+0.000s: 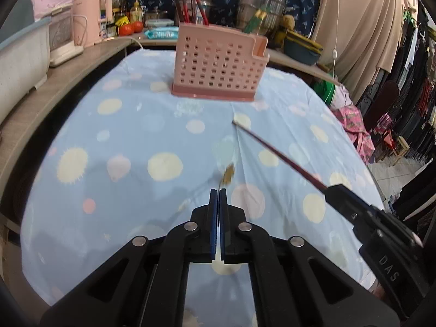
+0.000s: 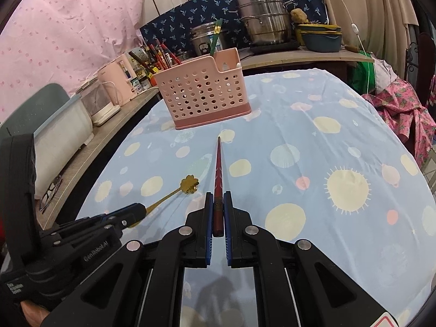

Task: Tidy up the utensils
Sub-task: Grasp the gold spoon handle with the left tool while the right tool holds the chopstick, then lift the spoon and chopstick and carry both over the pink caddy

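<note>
A pink perforated utensil basket stands at the far side of the table, also in the right wrist view. My left gripper is shut on the thin handle of a gold flower-headed spoon; the spoon shows clearly in the right wrist view, held just above the cloth. My right gripper is shut on a dark red chopstick that points toward the basket. The chopstick and right gripper show at the right of the left wrist view.
The table has a light blue spotted cloth. A wooden shelf at left holds a pink kettle, a white appliance and jars. Steel pots and bowls stand behind. Clothes hang at the right.
</note>
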The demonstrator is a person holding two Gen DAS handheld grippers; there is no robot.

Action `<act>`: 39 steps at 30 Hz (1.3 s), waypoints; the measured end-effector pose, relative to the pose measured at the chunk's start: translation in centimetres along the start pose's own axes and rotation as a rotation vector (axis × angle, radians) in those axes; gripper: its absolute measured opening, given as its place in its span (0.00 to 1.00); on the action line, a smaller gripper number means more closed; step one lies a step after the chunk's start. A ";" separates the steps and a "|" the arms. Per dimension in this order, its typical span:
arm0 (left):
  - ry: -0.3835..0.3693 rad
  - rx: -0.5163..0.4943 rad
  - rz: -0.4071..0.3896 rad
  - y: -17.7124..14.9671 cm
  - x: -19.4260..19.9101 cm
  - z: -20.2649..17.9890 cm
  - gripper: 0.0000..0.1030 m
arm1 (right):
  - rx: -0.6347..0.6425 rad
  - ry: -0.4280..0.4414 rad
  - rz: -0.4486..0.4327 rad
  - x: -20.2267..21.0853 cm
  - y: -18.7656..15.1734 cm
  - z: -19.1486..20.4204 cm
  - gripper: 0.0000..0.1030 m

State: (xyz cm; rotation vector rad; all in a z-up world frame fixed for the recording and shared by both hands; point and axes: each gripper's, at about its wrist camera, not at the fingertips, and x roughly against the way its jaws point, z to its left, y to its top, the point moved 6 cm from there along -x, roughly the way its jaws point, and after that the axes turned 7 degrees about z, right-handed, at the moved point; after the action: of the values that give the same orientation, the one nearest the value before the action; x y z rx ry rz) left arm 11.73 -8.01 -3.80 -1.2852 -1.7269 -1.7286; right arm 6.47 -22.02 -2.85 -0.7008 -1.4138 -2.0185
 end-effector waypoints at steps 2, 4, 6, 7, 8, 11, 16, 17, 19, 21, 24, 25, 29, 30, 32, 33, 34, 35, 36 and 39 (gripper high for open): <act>-0.002 0.000 -0.013 0.7 0.6 0.1 0.01 | 0.001 0.004 -0.005 0.2 0.2 0.1 0.07; -0.004 0.000 -0.024 1.4 1.1 0.2 0.01 | 0.005 0.009 -0.017 0.6 0.5 0.3 0.07; -0.001 -0.002 -0.033 2.0 1.6 0.2 0.01 | 0.008 0.017 -0.025 1.0 0.9 0.5 0.07; 0.001 -0.003 -0.038 2.4 1.9 0.3 0.01 | 0.008 0.022 -0.030 1.2 1.1 0.6 0.07; 0.004 -0.006 -0.041 2.8 2.2 0.3 0.01 | 0.009 0.026 -0.036 1.4 1.3 0.7 0.07; 0.016 -0.032 -0.050 3.9 2.9 0.2 0.01 | 0.012 0.043 -0.058 2.2 2.2 1.0 0.07; 0.038 -0.113 -0.054 5.3 3.4 -0.4 0.01 | 0.030 0.065 -0.103 3.6 4.6 1.6 0.07; 0.044 -0.131 -0.054 5.5 3.5 -0.5 0.01 | 0.036 0.069 -0.111 3.8 5.1 1.8 0.07; 0.060 -0.173 -0.039 5.7 3.3 -0.7 0.01 | 0.045 0.079 -0.128 4.2 6.2 2.0 0.07; 0.072 -0.215 -0.025 5.5 2.9 -1.0 0.01 | 0.047 0.093 -0.145 4.6 7.3 2.3 0.07; 0.074 -0.254 -0.009 4.7 2.4 -1.3 0.01 | 0.064 0.095 -0.178 5.4 8.6 2.8 0.07; 0.072 -0.261 -0.001 4.2 2.2 -1.4 0.01 | 0.072 0.088 -0.189 5.5 8.8 3.0 0.07; 0.027 -0.255 0.039 2.7 1.7 -1.6 0.01 | 0.084 0.060 -0.233 5.9 10.1 3.2 0.07; 0.016 -0.255 0.048 2.4 1.7 -1.8 0.01 | 0.083 0.056 -0.243 6.0 10.4 3.2 0.07; -0.003 -0.261 0.058 1.7 1.7 -2.2 0.01 | 0.082 0.056 -0.261 6.2 11.1 3.2 0.07; -0.009 -0.262 0.060 1.5 1.8 -2.4 0.01 | 0.083 0.061 -0.270 6.2 11.4 3.3 0.07; -0.018 -0.261 0.063 1.3 1.9 -2.6 0.01 | 0.087 0.063 -0.279 6.3 11.6 3.5 0.07; -0.022 -0.257 0.063 1.3 2.0 -2.6 0.01 | 0.090 0.061 -0.286 6.3 11.7 3.6 0.07; -0.024 -0.255 0.061 1.3 2.1 -2.7 0.01 | 0.094 0.061 -0.291 6.3 11.9 3.8 0.07; -0.020 -0.243 0.052 1.5 2.5 -2.3 0.01 | 0.102 0.073 -0.285 6.1 11.7 4.3 0.07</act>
State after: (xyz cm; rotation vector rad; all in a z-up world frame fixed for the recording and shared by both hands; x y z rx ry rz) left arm 10.87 -9.59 -0.58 -1.4390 -1.5143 -1.9477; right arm 10.90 -22.09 10.27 -0.3945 -1.6358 -2.1406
